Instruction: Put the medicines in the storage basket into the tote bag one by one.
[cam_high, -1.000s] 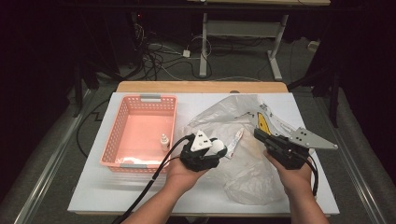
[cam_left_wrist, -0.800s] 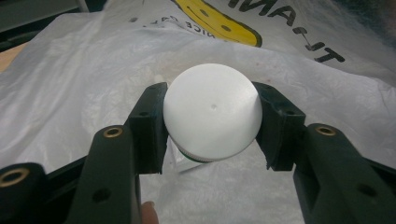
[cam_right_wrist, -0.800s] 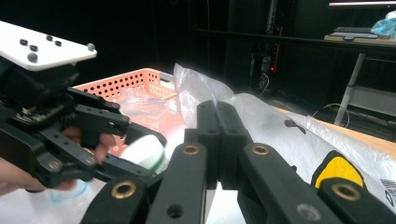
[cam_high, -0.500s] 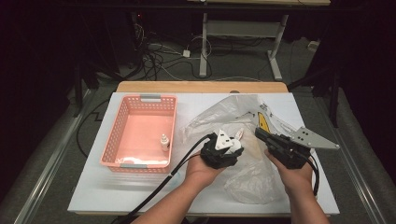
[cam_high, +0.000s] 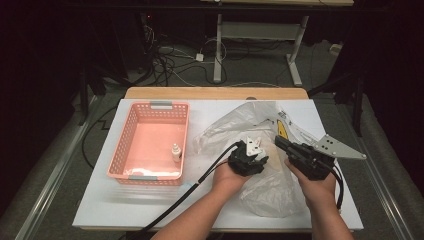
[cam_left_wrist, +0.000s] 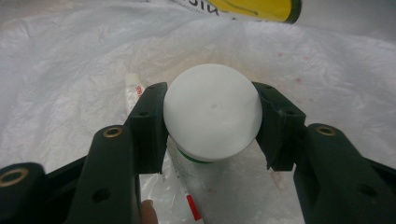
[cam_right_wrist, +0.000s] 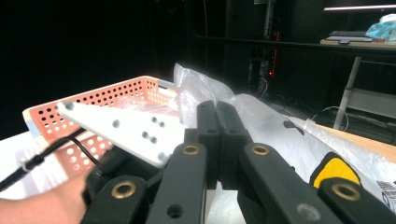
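My left gripper (cam_high: 248, 156) hangs over the clear plastic bag (cam_high: 225, 125), with the hand beneath it. In the left gripper view my left gripper (cam_left_wrist: 210, 112) is shut on a white round-ended bottle (cam_left_wrist: 212, 100) with a green rim, seen end-on. The bag's film (cam_left_wrist: 70, 70) lies right under it. My right gripper (cam_high: 278, 142) is at the bag's right side. In the right gripper view its jaws are pressed together, pinching a raised fold of the bag (cam_right_wrist: 191, 88) at my right gripper's (cam_right_wrist: 216, 106) tips.
A pink perforated basket (cam_high: 120, 150) stands to the left of the bag with a small white bottle (cam_high: 176, 151) inside. A thin tube with red print (cam_left_wrist: 135, 91) and a yellow label (cam_left_wrist: 252, 7) lie in the bag. The white tabletop (cam_high: 125, 205) ends near the front.
My left gripper has moved right, from beside the basket to over the bag, with the white bottle in it. The right gripper has stayed where it was.
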